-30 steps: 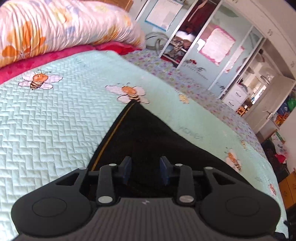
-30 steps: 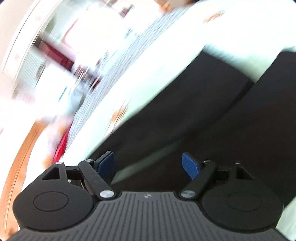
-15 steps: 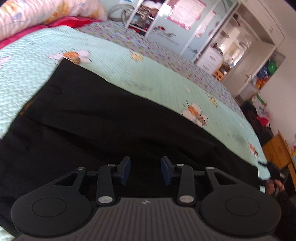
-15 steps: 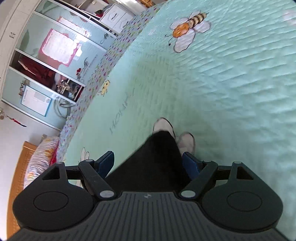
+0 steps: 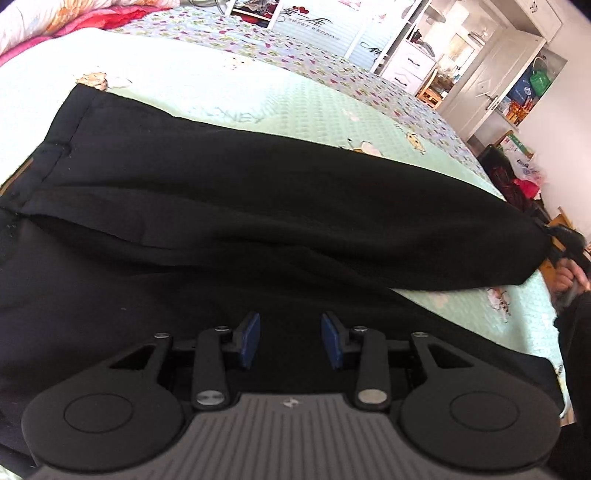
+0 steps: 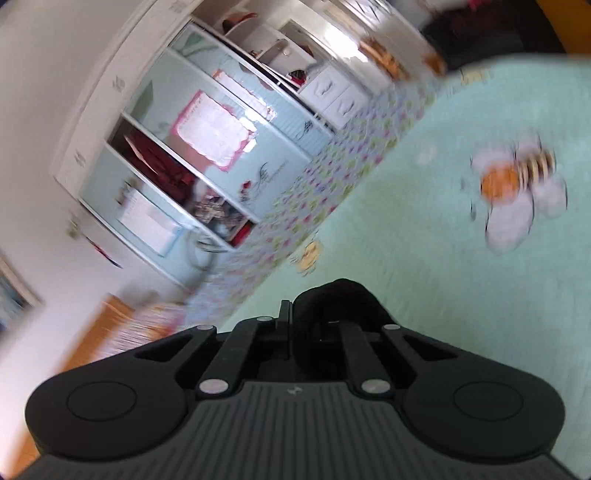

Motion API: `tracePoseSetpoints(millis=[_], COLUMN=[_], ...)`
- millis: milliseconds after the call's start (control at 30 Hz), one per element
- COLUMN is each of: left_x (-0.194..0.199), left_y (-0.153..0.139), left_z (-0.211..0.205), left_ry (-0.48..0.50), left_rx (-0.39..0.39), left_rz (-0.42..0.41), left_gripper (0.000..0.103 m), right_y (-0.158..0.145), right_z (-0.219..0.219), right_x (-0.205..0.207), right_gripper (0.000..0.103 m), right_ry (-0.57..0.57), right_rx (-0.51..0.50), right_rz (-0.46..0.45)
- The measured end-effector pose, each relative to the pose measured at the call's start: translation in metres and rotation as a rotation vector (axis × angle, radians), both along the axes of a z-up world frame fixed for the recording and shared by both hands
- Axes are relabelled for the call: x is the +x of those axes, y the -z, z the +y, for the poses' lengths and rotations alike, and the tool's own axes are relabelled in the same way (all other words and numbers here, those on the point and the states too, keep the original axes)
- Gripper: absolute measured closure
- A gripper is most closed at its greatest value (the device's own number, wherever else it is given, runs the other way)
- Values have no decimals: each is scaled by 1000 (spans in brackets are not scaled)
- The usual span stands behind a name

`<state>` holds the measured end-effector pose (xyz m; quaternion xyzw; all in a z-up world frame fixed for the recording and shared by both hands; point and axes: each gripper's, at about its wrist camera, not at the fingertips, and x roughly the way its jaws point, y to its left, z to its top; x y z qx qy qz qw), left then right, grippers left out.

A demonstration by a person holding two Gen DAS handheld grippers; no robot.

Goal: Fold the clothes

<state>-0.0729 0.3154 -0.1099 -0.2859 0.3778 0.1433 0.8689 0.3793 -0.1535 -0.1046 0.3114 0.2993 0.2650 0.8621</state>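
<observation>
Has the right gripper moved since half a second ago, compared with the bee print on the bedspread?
Yes. The right gripper, closing on the black trousers, has shifted left: the bee print now sits far right in the right wrist view.

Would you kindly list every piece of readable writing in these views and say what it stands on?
"SWEET WEDDING": on the pale blue wardrobe door, under red hearts.
Pale lettering on the green bedspread, beside the black trousers: too faint to read.
Pink-framed notice on the wardrobe: blurred, unreadable.
</observation>
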Motion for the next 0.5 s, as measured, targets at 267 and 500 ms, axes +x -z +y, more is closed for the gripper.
tracePoseSetpoints(millis=[267, 500], left_x=[8, 3], left_y=[10, 20], left_z=[-18, -25], left_ry=[51, -4], left_rx=[-38, -109], left_rz=[-15, -60], left_gripper=[62, 59], right_y=[31, 46], right_z=[-20, 18], right_x=[-56, -150], right_gripper=[51, 41], right_ry=[207, 19], right_rx=[34, 202], right_rz=[123, 246])
